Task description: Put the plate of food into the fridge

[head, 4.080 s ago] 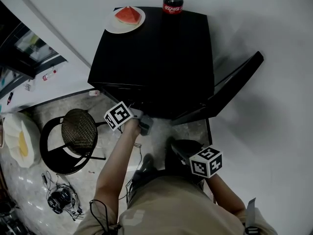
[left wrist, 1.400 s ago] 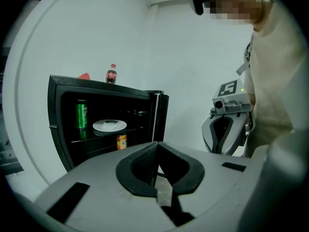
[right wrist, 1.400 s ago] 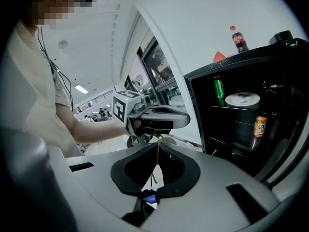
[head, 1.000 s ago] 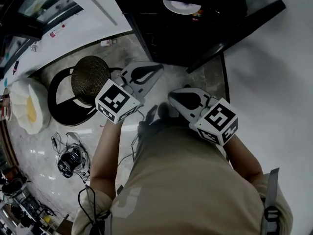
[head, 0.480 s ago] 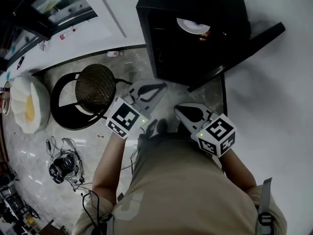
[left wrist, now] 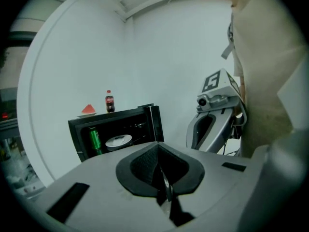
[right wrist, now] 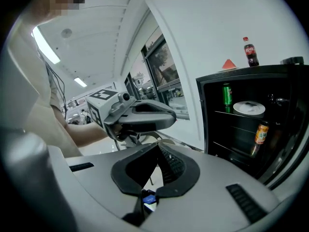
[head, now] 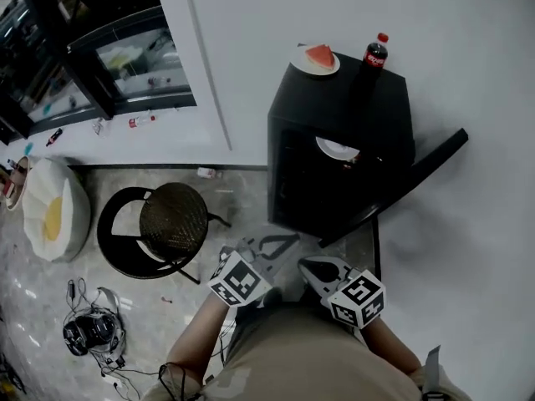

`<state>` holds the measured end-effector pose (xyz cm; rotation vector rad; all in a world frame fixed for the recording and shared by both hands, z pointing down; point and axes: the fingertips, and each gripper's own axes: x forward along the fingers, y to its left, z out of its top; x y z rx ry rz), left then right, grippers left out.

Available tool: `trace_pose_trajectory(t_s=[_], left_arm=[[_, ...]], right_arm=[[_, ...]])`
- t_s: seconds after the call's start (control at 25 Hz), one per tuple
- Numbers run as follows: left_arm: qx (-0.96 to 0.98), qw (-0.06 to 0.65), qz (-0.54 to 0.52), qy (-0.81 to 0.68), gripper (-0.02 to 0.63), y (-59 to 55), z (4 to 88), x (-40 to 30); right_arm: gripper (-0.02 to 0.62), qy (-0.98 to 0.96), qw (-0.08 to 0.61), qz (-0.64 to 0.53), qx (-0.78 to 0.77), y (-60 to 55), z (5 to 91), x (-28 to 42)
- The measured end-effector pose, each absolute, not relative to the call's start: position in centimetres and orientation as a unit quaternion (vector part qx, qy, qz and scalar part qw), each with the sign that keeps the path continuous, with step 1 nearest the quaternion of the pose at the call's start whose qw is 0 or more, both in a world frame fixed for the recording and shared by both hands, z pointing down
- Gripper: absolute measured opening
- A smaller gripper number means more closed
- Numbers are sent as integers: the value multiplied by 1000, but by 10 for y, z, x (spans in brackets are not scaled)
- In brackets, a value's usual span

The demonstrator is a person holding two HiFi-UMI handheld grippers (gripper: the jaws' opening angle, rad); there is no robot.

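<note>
Standing off open fridge (head: 334, 111); left gripper (head: 279, 243), right gripper (head: 313, 265) fingers both closed, empty. Watermelon plate (head: 318, 58) at fridge top's far-left corner: open first, pinch its seemingly shallow rim, level, clear of bottle (head: 374, 54).

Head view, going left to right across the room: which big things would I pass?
white cushion → round black stool → black fridge → open door

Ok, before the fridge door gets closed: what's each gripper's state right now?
Left gripper: closed, holding nothing.
Right gripper: closed, holding nothing.
</note>
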<state>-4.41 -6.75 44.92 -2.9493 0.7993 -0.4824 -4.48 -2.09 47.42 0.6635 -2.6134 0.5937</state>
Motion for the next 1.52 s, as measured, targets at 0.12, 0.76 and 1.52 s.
trace_pose_trajectory(t_s=[0.12,0.76,1.52], left_arm=[[-956,24,-166,241,11,-62,457,-38],[-966,7,-166,197,11,-24,449,-66],[-949,46,-127,286,9,4,414,-82]], right_arm=[[21,-936,178,213,215,-15,467,-51],[21,-943,129,234,200,-10,456,-74],[21,-946,150,214,193,8,450,-72]])
